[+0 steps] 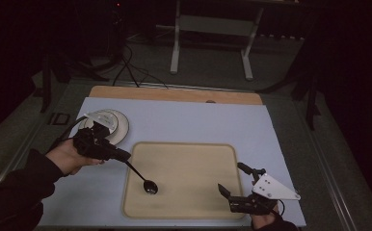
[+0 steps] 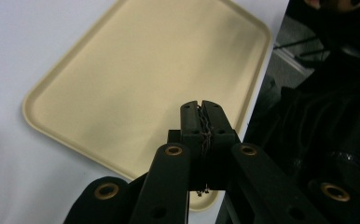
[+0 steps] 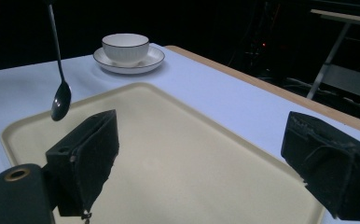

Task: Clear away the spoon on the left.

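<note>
Left gripper point(image 1: 119, 155) clamped on spoon point(image 1: 144, 181), bowl dangling over tray point(image 1: 183, 150) just ahead; right gripper point(image 1: 232, 180) agape, empty (thin handle could twist, slip free).

The high view is dim overall: the floor and surroundings beyond the tabletop point(image 1: 184, 115) sink into near black, while the pale cover and the tray point(image 1: 184, 192) are the brightest areas. A small red light glows at the top edge. The spoon point(image 1: 150, 186) casts almost no distinct shadow, suggesting soft overhead light. In the left gripper view the tray point(image 2: 122, 84) looks evenly lit, slightly soft, with the near jaws blurred. In the right gripper view the close jaws are out of focus, the cup point(image 3: 125, 48) and saucer point(image 3: 155, 58) fairly sharp, the background black.
</note>
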Demonstrator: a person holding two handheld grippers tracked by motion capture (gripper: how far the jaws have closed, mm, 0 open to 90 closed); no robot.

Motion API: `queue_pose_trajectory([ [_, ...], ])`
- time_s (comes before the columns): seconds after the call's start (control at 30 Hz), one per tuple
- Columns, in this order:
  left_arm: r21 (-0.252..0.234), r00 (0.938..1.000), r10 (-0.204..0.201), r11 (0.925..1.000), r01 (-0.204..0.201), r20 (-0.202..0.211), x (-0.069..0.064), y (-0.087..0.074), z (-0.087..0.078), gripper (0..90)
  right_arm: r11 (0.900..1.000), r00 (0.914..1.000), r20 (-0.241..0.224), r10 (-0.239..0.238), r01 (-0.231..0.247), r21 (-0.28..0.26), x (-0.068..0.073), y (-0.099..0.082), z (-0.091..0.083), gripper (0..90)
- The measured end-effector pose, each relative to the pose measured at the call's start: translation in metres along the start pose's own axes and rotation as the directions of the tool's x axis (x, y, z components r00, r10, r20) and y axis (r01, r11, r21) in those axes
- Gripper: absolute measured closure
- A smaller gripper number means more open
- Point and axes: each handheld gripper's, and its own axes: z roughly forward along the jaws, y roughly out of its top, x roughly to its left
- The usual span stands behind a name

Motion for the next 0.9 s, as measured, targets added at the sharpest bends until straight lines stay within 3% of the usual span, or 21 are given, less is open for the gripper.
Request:
queue_pose_trajectory([
  [0.2,0.080,0.9993,0.025,0.9964,-0.027,0.027,-0.001,0.009,0.016,89.5,1.0000,1.0000,-0.003,-0.002,0.002,0.003,0.000,0.000,0.001,11.3],
  [0.4,0.136,0.9985,0.021,0.9903,-0.028,0.050,0.001,0.018,0.032,89.4,1.0000,1.0000,-0.006,0.003,-0.003,0.002,-0.001,-0.001,0.001,11.3],
  [0.9,0.227,0.9954,0.034,0.9723,-0.054,0.089,0.004,0.036,0.065,89.3,1.0000,1.0000,-0.009,-0.001,0.001,-0.002,0.000,0.000,0.000,12.9],
])
